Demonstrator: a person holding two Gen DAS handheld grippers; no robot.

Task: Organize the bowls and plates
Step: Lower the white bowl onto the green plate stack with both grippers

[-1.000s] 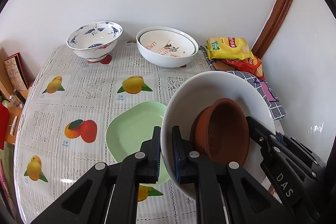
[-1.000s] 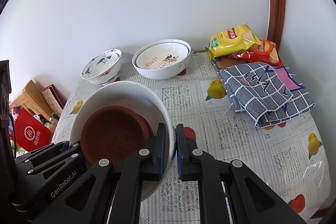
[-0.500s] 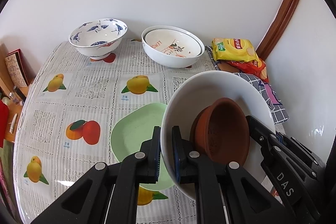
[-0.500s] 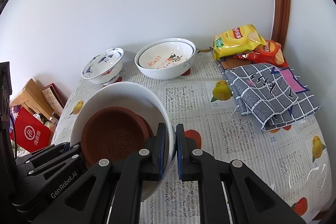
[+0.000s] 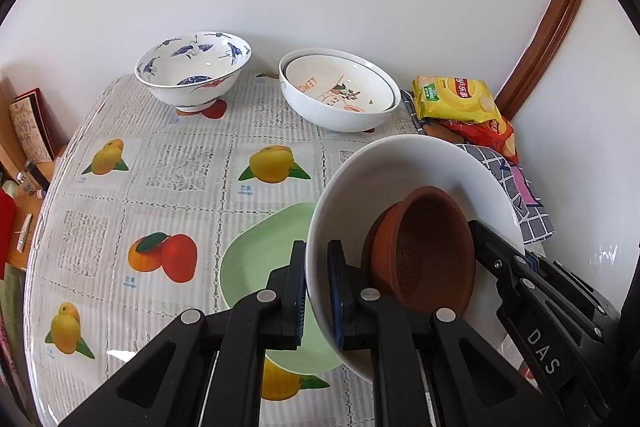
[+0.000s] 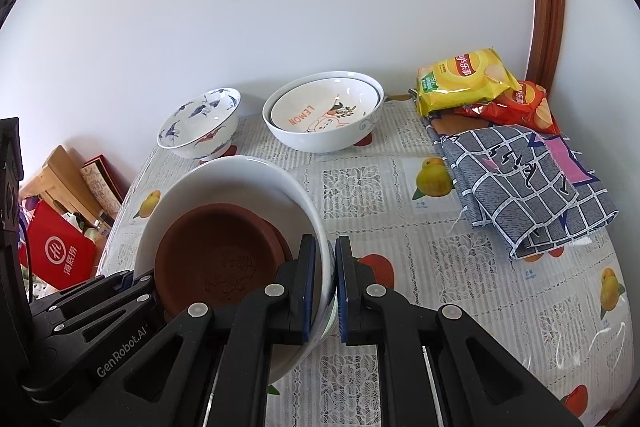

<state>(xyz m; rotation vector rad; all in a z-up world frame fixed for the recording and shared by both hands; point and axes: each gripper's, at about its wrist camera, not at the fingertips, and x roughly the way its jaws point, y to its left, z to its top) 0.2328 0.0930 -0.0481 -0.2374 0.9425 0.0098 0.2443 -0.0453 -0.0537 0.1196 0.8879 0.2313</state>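
Left wrist view first: your left gripper is clamped on the near rim of the big white bowl, one finger outside the wall, one inside. That bowl is held up off the table, tilted, and a brown clay dish lies inside it, leaning against the inner wall. Your right gripper grips the opposite rim of the same white bowl the same way, so you have it pinched from both sides. From the right wrist camera the clay dish sits at about 9 o'clock of the fingers.

Below the lifted bowl, at 9 o'clock of it in the left view, a green plate rests flat on the fruit-print tablecloth, partly hidden by the bowl. Up at 12 o'clock against the wall stand two nested white bowls, the inner one lettered LEMON, and at 11 o'clock a blue-patterned bowl, apart from them. Off at 2 o'clock you have a yellow chip bag, a red chip bag touching it, and a checked cloth just in front.
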